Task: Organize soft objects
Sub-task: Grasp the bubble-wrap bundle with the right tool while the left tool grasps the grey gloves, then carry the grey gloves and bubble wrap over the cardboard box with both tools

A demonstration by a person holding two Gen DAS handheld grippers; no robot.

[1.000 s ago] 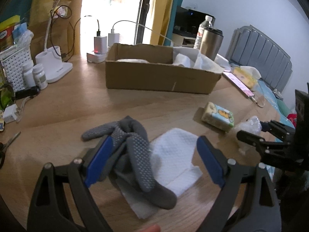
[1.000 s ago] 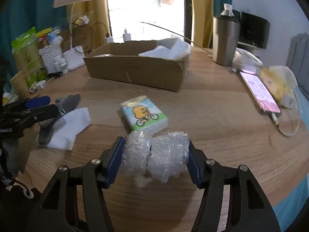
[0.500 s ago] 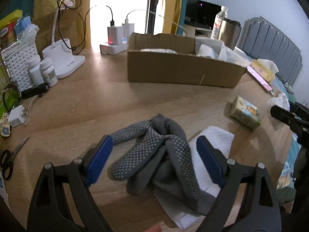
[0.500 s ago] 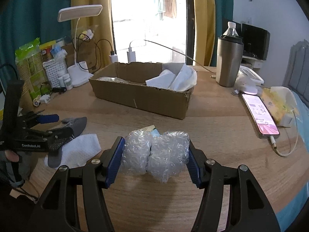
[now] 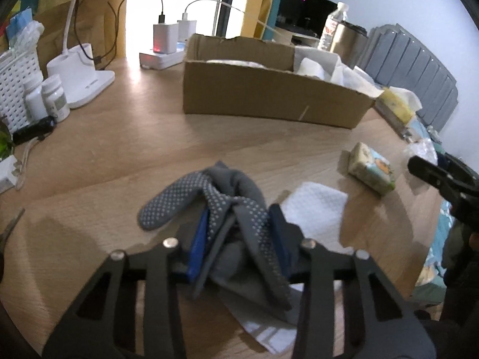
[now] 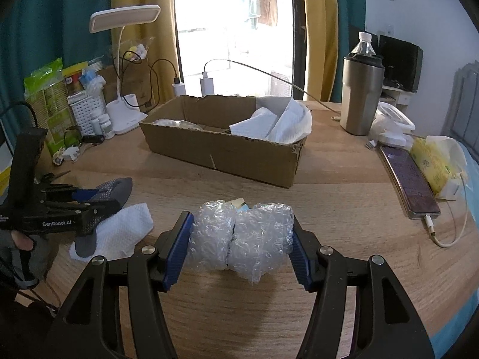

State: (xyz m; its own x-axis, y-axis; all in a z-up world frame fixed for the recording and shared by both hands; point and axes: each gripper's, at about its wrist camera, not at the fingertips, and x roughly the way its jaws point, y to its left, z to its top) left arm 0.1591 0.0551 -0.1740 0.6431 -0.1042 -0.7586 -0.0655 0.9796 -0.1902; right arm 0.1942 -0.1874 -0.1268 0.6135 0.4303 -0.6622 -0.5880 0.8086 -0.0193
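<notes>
A grey dotted glove (image 5: 170, 206) lies bunched on a white cloth (image 5: 314, 209) at the near part of the wooden table. My left gripper (image 5: 239, 218) is closing its jaws on the glove's middle, and the blue pads press its folds. In the right wrist view the left gripper (image 6: 89, 200) sits over the glove (image 6: 119, 190) and cloth (image 6: 125, 227) at the left. My right gripper (image 6: 241, 236) is shut on a wad of bubble wrap (image 6: 239, 239), held above the table. An open cardboard box (image 6: 227, 152) with white cloths inside stands behind. A small tissue pack (image 5: 371, 169) lies to the right of the cloth.
A phone (image 6: 410, 185) on a cable, a yellow tissue pack (image 6: 434, 164) and a steel tumbler (image 6: 362, 98) stand at the right. At the left are a white lamp base (image 5: 74, 74), pill bottles (image 5: 54, 98), a white basket (image 5: 15, 89) and scissors (image 5: 12, 224).
My left gripper came forward and down over the glove, and its jaws went from wide apart to pinching it. The right gripper rose a little with the bubble wrap.
</notes>
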